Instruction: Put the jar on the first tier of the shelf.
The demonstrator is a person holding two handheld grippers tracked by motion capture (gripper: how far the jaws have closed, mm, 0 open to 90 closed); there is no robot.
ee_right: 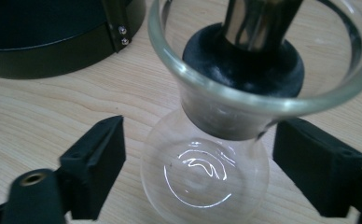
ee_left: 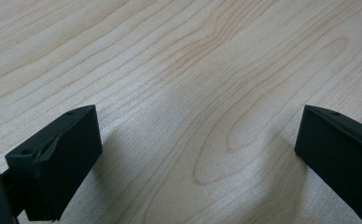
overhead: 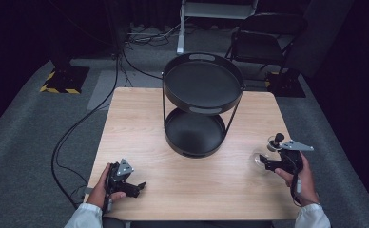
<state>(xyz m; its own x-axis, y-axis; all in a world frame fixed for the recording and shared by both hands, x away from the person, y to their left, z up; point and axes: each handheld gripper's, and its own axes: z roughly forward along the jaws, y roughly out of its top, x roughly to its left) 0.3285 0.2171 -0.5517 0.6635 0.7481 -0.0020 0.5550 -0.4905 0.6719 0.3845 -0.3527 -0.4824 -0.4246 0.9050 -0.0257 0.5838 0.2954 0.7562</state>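
We read the right gripper (overhead: 267, 164), jaws wide either side of the stoppered glass flask (ee_right: 216, 154) near the table's (overhead: 140, 123) right edge, as lining up a grasp, while the left gripper (overhead: 137, 186) rests wide, empty.

We saw the wooden table (overhead: 140, 137) from above the person's side, the high camera looking forward and down, far enough to take in the floor beyond it. The left gripper (ee_left: 198, 154) camera sat low and very close to the tabletop, looking out between its spread jaws at bare wood grain. The right gripper (ee_right: 198, 163) camera looked steeply down from very near onto a glass carafe (ee_right: 226, 154) between its jaws, the black two-tier tray (ee_right: 53, 51) beyond them. Carafe (overhead: 263, 154) and tray (overhead: 201, 109) also appeared from above.
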